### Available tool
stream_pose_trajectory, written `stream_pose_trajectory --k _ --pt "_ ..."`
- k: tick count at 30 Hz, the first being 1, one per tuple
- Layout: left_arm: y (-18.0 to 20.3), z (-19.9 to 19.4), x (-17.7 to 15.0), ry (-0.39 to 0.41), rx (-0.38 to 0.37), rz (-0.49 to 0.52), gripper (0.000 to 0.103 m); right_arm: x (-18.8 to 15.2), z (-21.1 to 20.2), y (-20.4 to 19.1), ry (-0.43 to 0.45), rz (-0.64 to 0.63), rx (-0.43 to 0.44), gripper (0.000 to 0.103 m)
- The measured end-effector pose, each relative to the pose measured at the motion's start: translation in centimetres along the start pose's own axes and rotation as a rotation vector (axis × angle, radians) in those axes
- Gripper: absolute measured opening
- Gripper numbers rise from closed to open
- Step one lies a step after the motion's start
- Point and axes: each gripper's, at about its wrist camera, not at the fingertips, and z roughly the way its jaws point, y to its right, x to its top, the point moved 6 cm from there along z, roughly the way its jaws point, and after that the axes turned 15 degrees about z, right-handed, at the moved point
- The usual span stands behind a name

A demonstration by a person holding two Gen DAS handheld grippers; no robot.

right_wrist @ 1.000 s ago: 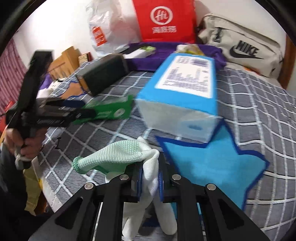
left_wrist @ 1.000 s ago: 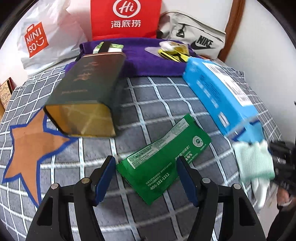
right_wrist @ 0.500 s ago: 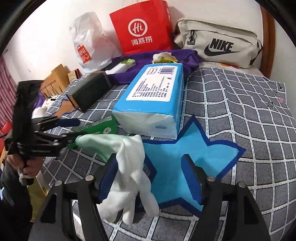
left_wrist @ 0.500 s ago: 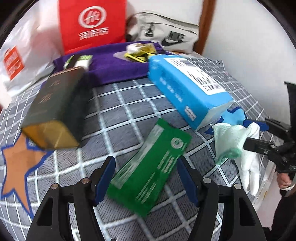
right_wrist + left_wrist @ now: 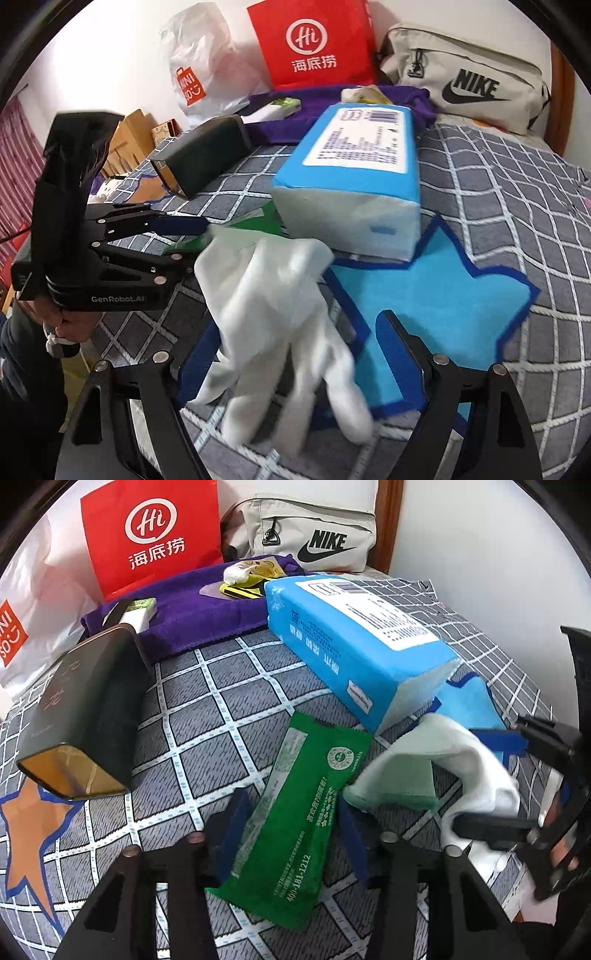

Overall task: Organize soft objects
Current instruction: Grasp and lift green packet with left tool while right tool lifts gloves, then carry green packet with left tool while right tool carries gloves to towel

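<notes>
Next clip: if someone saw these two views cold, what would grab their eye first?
Probably the white knit glove with a pale green cuff, draped on the grey checked bedspread between the open right gripper fingers. Just behind it lies the big blue tissue pack, and the open left gripper straddles a flat green foil packet. At the back, a bright red paper bag stands against the wall.

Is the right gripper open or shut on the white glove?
Open. In the right wrist view the right gripper has its fingers spread wide, and the white glove lies loose between them.
</notes>
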Motion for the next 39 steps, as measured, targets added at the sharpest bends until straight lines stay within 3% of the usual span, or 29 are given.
stream_pose_trajectory --k 2,4,5,7,18,39 --pt "0.0 0.1 0.2 0.005 -0.009 -0.006 0.03 0.0 0.4 -0.3 0.012 -0.019 -0.028 0.072" --pt "-0.2 0.0 0.2 0.006 -0.007 -0.021 0.026 0.1 0.6 -0.5 0.022 -0.05 -0.073 0.046" --pt "-0.4 -0.2 0.1 0.008 -0.007 -0.029 0.024 0.1 0.5 -0.5 0.017 -0.052 -0.069 0.04" --pt "-0.7 -0.4 -0.2 0.004 0.003 -0.045 0.023 0.2 0.4 -0.3 -0.003 -0.035 -0.04 0.013" --pt "-3.6 -4.0 -2.0 0.046 0.049 -0.198 0.022 1.7 -2.9 -0.6 0.047 0.001 -0.012 0.012" --pt "-7.3 -11.2 0.5 0.162 0.152 -0.34 0.022 7.3 -8.6 -3.5 0.156 -0.001 0.035 0.012"
